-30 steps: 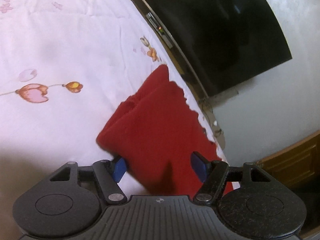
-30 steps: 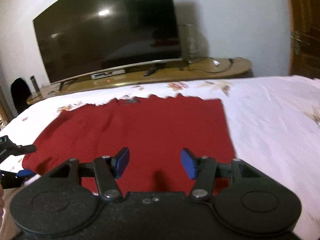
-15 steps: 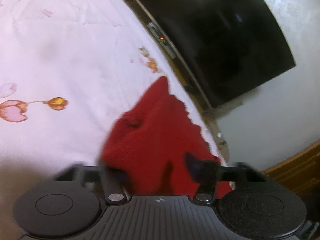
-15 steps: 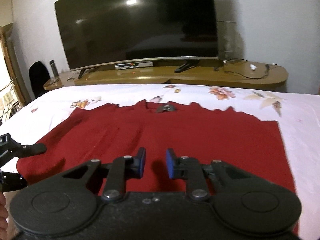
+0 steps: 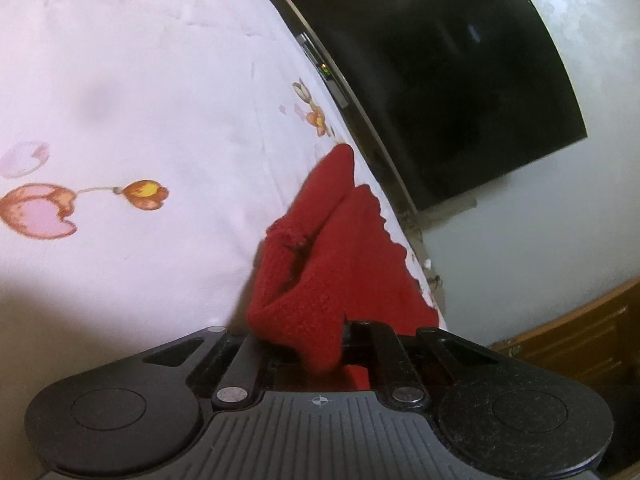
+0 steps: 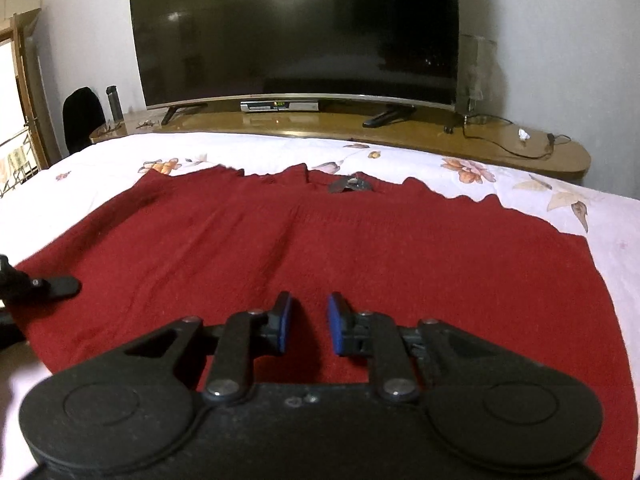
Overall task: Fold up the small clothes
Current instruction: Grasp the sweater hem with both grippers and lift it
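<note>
A dark red knitted garment (image 6: 360,248) lies spread flat on the flowered white bedsheet (image 6: 600,208). My left gripper (image 5: 308,344) is shut on the garment's left edge (image 5: 320,280), and the cloth bunches up over its hidden pads. It also shows at the left of the right wrist view (image 6: 40,286). My right gripper (image 6: 308,322) hovers over the garment's near edge. Its blue pads (image 6: 338,324) stand a small gap apart with no cloth between them.
A large dark TV (image 6: 296,36) stands on a long wooden console (image 6: 400,132) beyond the bed's far edge. A cable and small items lie on the console's right end (image 6: 520,140). A wooden door (image 5: 580,344) is at the right.
My left gripper has closed on the garment's edge and bunched it up. My right gripper's jaws have narrowed from wide open to a small gap, and it has moved toward the garment's middle.
</note>
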Motion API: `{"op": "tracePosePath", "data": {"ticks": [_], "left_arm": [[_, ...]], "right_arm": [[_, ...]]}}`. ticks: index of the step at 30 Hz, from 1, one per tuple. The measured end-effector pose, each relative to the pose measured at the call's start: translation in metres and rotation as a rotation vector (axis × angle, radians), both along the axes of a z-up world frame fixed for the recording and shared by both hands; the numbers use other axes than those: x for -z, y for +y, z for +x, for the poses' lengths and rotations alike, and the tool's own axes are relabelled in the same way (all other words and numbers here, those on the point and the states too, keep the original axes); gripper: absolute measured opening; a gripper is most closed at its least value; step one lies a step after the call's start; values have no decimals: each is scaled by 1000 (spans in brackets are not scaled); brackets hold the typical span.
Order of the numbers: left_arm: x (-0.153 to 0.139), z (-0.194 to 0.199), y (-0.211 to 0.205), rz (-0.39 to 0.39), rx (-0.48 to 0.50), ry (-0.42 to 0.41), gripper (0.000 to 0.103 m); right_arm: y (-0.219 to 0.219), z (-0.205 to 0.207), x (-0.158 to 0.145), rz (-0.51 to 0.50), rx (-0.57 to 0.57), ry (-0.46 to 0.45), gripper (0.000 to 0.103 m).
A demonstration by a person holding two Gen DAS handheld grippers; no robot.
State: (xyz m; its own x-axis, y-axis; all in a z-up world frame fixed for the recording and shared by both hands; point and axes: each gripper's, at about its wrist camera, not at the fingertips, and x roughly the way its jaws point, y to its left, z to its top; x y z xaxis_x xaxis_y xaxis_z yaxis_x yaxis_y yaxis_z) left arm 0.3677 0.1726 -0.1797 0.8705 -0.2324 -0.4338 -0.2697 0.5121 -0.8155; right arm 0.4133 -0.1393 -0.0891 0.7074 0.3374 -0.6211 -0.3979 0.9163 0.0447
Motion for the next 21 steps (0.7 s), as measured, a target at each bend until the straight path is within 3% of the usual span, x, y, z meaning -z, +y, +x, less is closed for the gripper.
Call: {"op": "tracePosePath", "data": {"ticks": [2, 6, 9, 13, 14, 17, 19, 21], "left_arm": [[-7, 3, 0, 9, 12, -14, 9], [-52, 7, -12, 24, 72, -177, 9], [-98, 26, -42, 78, 198, -285, 9], [-132, 59, -97, 137, 385, -351, 9], [-135, 67, -113, 158, 434, -355, 9], [-127, 88, -159, 182, 569, -314, 9], [-108, 104, -189, 182, 650, -256, 9], [-79, 118, -222, 213, 732, -159, 9]], "right_arm": [[-2, 0, 1, 11, 3, -2, 19], [-7, 2, 4, 47, 11, -1, 19], [-12, 2, 4, 80, 23, 9, 19], [-26, 8, 1, 178, 52, 73, 19], [-37, 10, -3, 228, 64, 107, 19], [-96, 7, -15, 389, 208, 123, 35], [-150, -4, -18, 477, 341, 119, 46], [-202, -18, -20, 541, 450, 118, 48]]}}
